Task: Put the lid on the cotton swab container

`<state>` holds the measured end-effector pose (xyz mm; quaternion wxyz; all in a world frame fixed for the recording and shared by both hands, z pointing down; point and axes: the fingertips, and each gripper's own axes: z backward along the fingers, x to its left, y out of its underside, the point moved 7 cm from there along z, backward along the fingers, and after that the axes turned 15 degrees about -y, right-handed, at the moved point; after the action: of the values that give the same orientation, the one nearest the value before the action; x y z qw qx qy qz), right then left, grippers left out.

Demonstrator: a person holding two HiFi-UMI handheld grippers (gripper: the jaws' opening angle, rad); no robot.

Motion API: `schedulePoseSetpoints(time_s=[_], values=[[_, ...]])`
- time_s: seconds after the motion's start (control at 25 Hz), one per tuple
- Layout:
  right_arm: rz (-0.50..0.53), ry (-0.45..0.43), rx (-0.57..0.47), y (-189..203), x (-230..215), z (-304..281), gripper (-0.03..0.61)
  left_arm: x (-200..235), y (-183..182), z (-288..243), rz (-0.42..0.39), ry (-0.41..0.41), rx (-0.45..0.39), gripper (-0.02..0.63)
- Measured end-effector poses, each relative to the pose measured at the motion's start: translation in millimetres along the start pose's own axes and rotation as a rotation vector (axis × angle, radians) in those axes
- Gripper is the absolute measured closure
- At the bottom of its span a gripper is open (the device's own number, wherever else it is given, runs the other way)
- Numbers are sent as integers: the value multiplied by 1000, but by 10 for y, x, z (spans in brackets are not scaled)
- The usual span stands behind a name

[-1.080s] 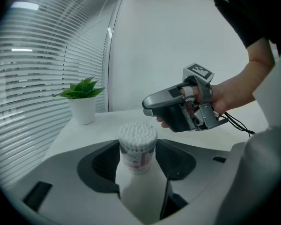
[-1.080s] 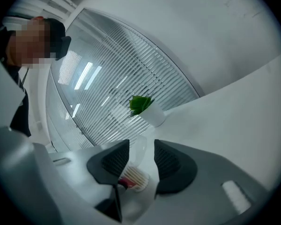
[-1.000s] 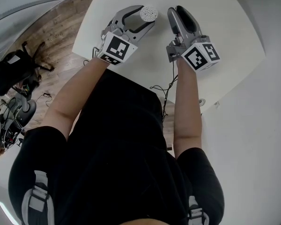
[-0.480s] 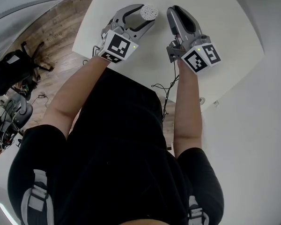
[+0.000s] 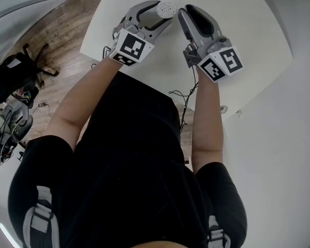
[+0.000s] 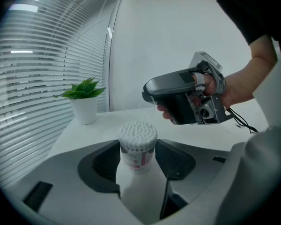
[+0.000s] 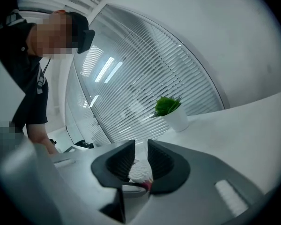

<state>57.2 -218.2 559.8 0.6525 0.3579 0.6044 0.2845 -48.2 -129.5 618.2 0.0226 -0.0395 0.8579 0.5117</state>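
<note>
The left gripper clamps the cotton swab container upright between its 2 jaws, with the swab tips exposed. Just to its right, the right gripper pinches a faint clear lid at its tips. Its nearly closed jaws have just been opening slightly.

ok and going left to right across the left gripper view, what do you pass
blinds → plant → swab container → right gripper → arm
</note>
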Motion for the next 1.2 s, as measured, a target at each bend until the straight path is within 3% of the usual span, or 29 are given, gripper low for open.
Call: schedulePoseSetpoints(time_s=[0.4,0.68,1.2], values=[[54,-61,111,146,176,-164,493,17,40,22,4,-6,-8,373],[56,-39,159,236,161,-217,495,22,32,-2,5,-3,-11,373],[256,58,366,332,267,-391,488,3,34,15,4,-2,-18,373]])
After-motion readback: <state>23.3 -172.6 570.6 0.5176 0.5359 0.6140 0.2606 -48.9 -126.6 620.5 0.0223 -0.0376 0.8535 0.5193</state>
